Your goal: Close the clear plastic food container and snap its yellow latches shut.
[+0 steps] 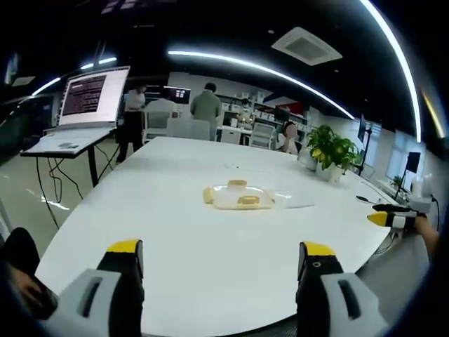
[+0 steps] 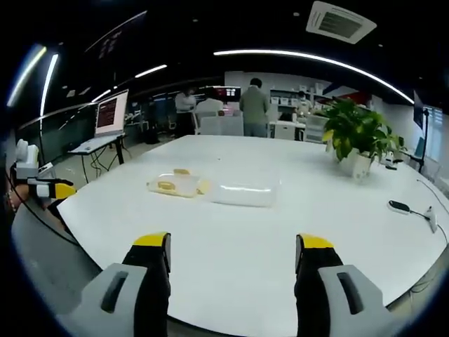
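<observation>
The clear plastic container (image 1: 238,197) lies open near the middle of a white table (image 1: 175,232), with yellow latches (image 1: 247,201) on its sides. Its clear lid (image 1: 295,200) rests flat on the table beside it. In the right gripper view the container (image 2: 175,184) is left of the lid (image 2: 245,193). My left gripper (image 1: 221,256) is open over the near table edge, well short of the container, with nothing between its jaws. My right gripper (image 2: 233,246) is open too, also far back. Each gripper shows at the other view's side: the right gripper (image 1: 393,219) and the left gripper (image 2: 49,189).
A potted plant (image 2: 356,137) stands at the table's far corner. A small black device with a cable (image 2: 403,207) lies on the table near it. A screen on a stand (image 1: 95,98) is off the table's other side. People and chairs (image 1: 189,126) are behind the far end.
</observation>
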Demonstrator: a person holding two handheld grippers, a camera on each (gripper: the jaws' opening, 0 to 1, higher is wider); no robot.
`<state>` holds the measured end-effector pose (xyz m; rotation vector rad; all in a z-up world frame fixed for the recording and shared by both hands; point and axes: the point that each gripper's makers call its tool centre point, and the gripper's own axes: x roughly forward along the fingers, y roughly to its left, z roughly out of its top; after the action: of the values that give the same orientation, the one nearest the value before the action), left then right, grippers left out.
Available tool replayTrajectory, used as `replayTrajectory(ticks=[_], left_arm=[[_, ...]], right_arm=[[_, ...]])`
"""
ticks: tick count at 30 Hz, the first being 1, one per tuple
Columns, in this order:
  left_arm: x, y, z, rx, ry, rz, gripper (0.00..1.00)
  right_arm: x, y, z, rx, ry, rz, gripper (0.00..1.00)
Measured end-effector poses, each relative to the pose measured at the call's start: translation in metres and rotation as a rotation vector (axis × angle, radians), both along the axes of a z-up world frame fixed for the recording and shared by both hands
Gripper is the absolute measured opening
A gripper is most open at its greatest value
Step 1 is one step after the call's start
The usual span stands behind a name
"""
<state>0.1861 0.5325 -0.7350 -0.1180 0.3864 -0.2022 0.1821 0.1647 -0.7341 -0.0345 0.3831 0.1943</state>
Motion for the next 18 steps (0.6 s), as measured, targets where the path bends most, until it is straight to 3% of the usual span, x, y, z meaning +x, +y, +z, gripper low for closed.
replayTrajectory(ticks=[18], left_arm=[[-0.0002,0.0001,-0.0006,0.003,0.004,0.002,0.89]], right_arm=[[-0.0025,0.0052,0.0049,0.016,-0.015,0.004,0.71]])
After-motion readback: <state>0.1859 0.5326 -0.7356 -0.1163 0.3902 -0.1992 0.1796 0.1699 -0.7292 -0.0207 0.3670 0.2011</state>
